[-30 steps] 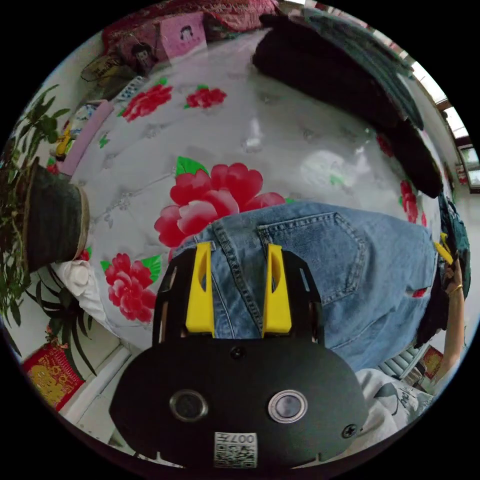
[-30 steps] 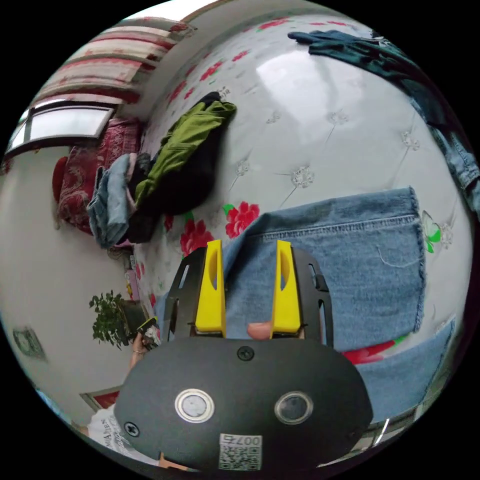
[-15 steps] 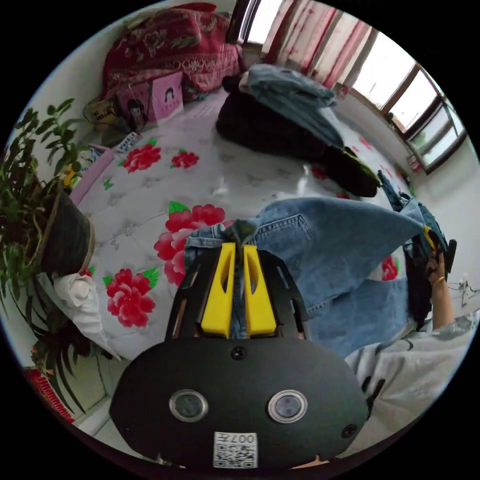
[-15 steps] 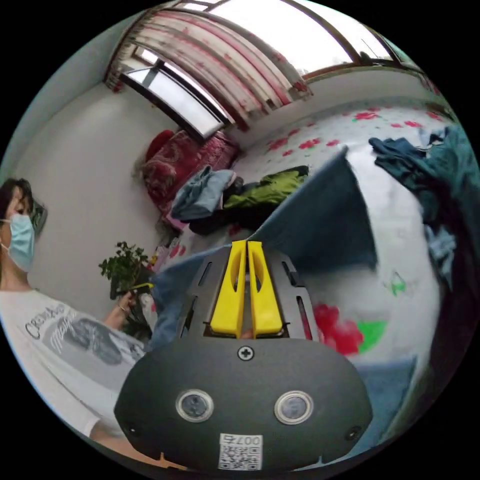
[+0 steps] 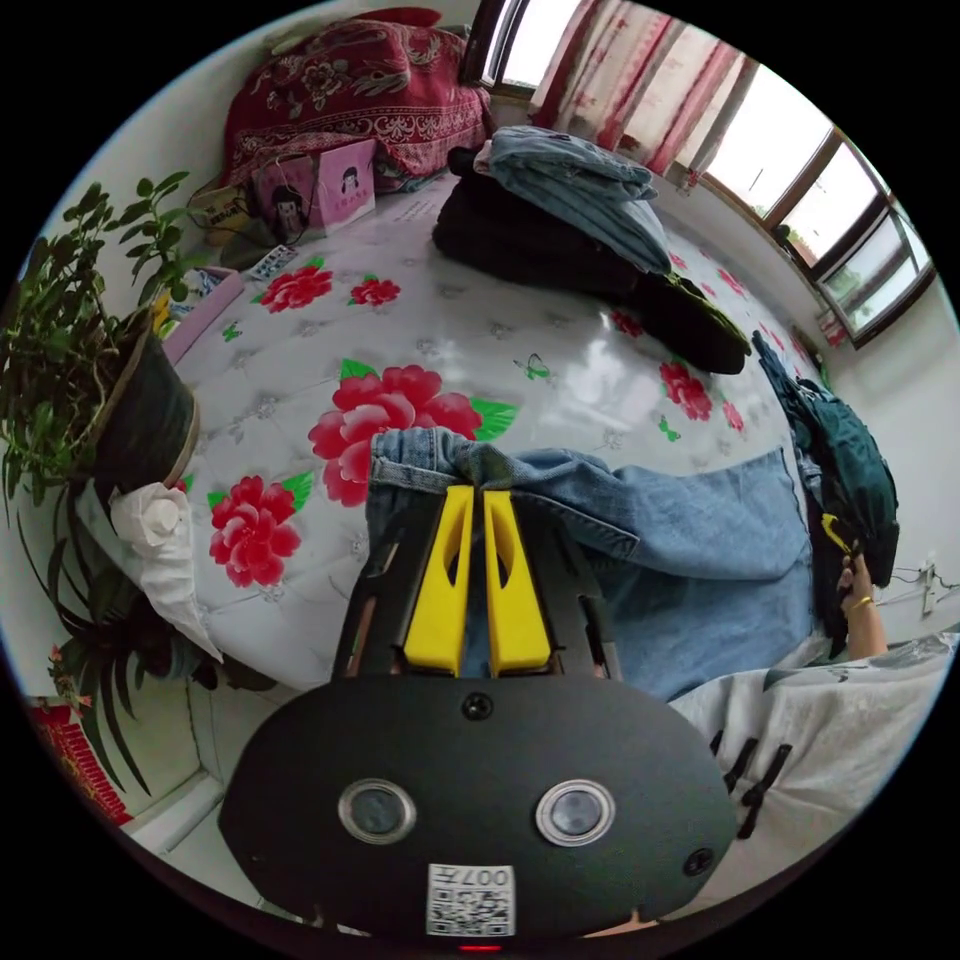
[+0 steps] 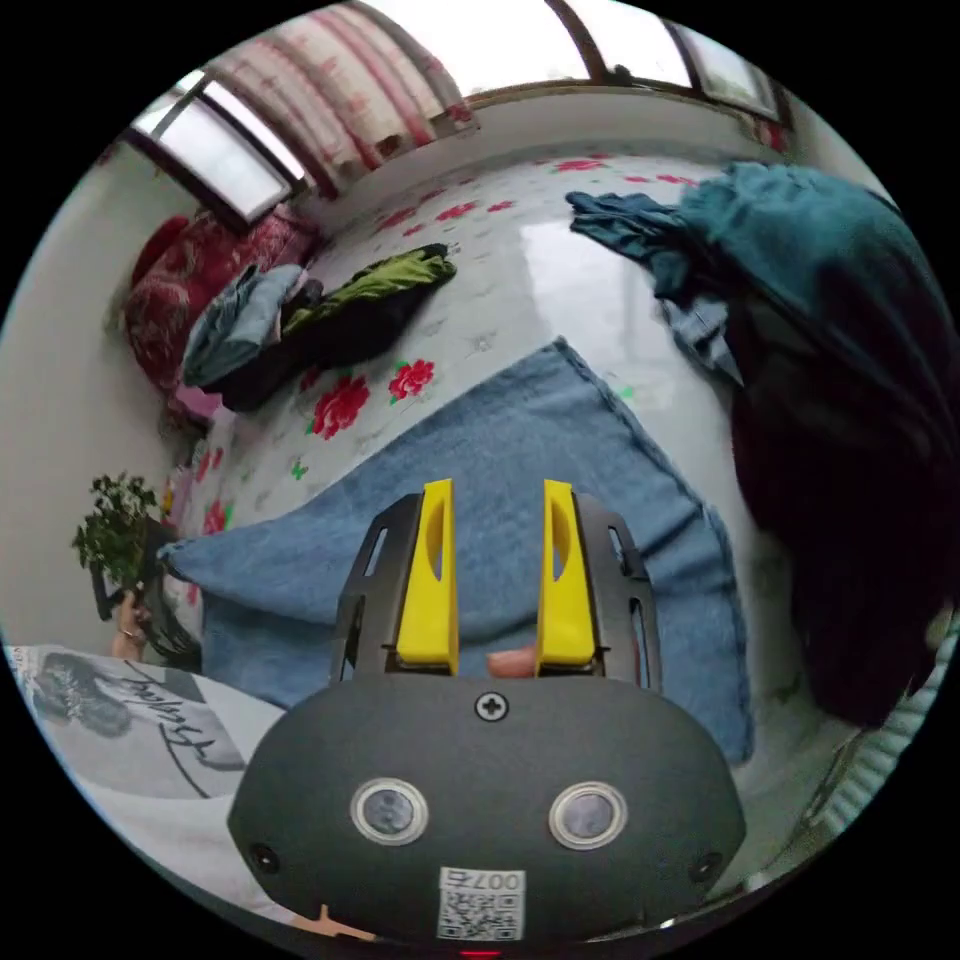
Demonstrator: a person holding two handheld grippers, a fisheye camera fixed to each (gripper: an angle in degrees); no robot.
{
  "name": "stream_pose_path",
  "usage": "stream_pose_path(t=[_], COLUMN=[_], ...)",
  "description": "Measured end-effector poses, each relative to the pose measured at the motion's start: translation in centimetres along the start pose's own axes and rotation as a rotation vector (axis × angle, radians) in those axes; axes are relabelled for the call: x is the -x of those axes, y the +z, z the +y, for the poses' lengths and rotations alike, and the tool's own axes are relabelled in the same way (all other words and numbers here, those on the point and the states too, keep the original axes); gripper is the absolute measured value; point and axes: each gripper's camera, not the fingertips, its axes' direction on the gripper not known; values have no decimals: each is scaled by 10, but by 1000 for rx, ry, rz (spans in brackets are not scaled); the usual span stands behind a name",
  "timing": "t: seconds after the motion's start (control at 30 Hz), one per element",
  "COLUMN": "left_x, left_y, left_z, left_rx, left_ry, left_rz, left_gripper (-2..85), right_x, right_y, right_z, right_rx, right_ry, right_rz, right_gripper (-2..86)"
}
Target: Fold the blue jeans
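Jeans [image 5: 700, 540] lying folded on the flowered bed [image 5: 560, 340]. Left gripper [image 5: 478, 500] pinched tight on the waistband; right gripper [image 6: 495, 500] spread open above the denim, gripping nothing.

Faded blue denim jeans [image 5: 700, 540], matt, rough weave; glossy quilted white floral bed cover [image 5: 480, 330]; smooth yellow plastic jaws.

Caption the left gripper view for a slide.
Left gripper clamps the blue jeans at the waistband on a floral bed.
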Motion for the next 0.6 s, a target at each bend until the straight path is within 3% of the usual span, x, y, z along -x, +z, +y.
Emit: stream_pose_path(t=[0.2,0.27,0.33,0.5,0.6], left_x=[-2,-2,-2,2,-5], left_y=[3,4,6,20,31], left_z=[0,1,2,-6,-28], left_rx=[-2,-7,-19,-63,-97], left_ry=[-24,-39,-59,-132,-121], left_rz=[-12,-13,-23,-21,-18], left_gripper=[-8,-8,-8,-8,-9], right_x=[51,68,97,106,89], right_y=[107,161,165,160,112], right_z=[-93,-105,-97,-99,-117], right_rx=[182,326,221,226,34], right_ry=[-108,-116,-195,-186,-104], right_rz=[84,137,256,222,148], right_gripper=[114,118,96,27,7])
